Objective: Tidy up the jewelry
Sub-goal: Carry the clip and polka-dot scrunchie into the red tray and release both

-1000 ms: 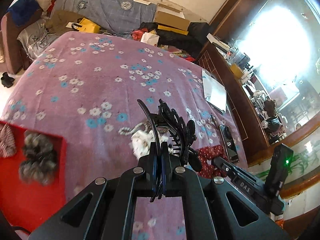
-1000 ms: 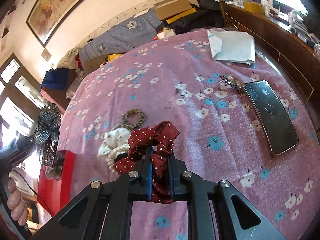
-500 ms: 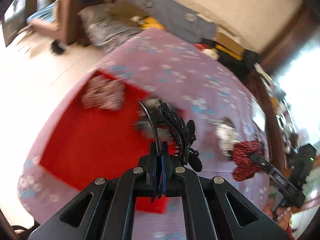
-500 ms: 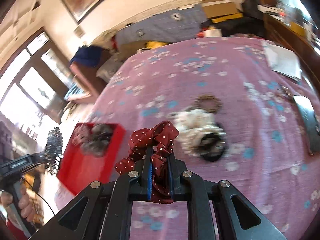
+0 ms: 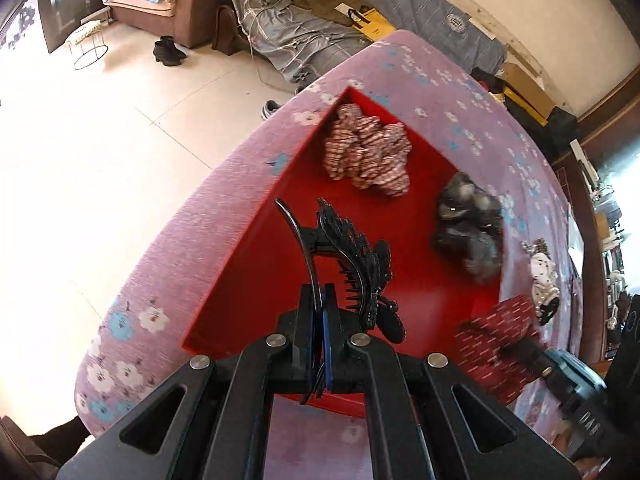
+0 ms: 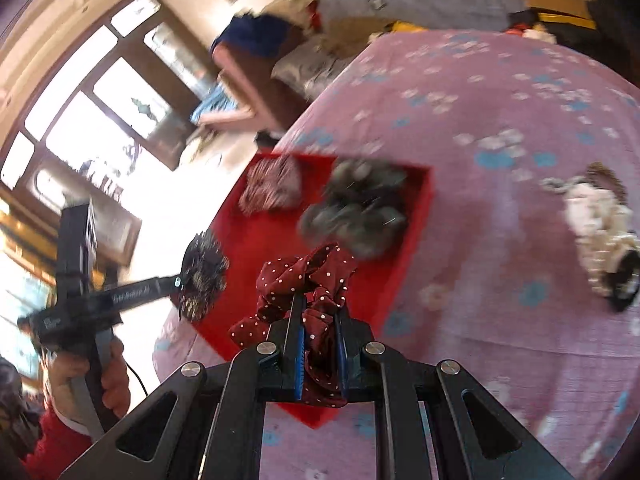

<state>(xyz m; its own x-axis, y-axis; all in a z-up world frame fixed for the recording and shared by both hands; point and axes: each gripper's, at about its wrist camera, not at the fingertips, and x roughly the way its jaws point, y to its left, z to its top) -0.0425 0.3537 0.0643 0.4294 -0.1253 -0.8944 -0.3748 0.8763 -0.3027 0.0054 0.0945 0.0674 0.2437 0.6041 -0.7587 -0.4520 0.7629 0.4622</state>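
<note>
My left gripper (image 5: 319, 312) is shut on a black hair claw clip (image 5: 352, 256), held over the near part of the red tray (image 5: 248, 264). My right gripper (image 6: 318, 320) is shut on a dark red polka-dot scrunchie (image 6: 304, 276), just above the tray's (image 6: 248, 240) near edge. That scrunchie (image 5: 496, 340) also shows blurred at the lower right of the left wrist view. In the tray lie a red-and-white checked scrunchie (image 5: 368, 152) and a grey furry scrunchie (image 5: 468, 232). The left gripper with its clip (image 6: 202, 272) appears at the left of the right wrist view.
A pink flowered cloth (image 6: 500, 120) covers the round table. A white scrunchie with a black band (image 6: 604, 232) and more hair pieces (image 5: 542, 272) lie to the tray's right. Pale floor (image 5: 100, 140), a sofa and bedding lie beyond the table edge. A hand (image 6: 80, 380) in a red sleeve grips the left handle.
Both grippers have swung left across the table, from the loose hair pieces to above the red tray. Each still holds its item. The tray now fills the middle of both views.
</note>
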